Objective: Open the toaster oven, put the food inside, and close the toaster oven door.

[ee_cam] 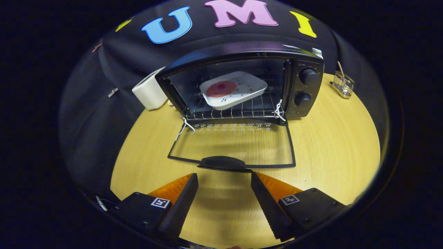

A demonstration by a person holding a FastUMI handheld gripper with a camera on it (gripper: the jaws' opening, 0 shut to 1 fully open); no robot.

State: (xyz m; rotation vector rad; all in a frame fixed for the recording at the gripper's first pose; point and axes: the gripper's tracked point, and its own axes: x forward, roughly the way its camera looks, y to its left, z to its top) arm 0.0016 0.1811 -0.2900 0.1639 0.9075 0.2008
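My tool (224,180) is spread wide and holds nothing, fingers level over bare surface (328,145). At 12 o'clock, just ahead, the toaster oven (242,83) door (235,145) lies flat open, its handle (223,162) nearest my fingertips. The white plate (238,90) of food (221,89) sits tilted on the rack inside. A white box (149,91) stands at 11 o'clock.
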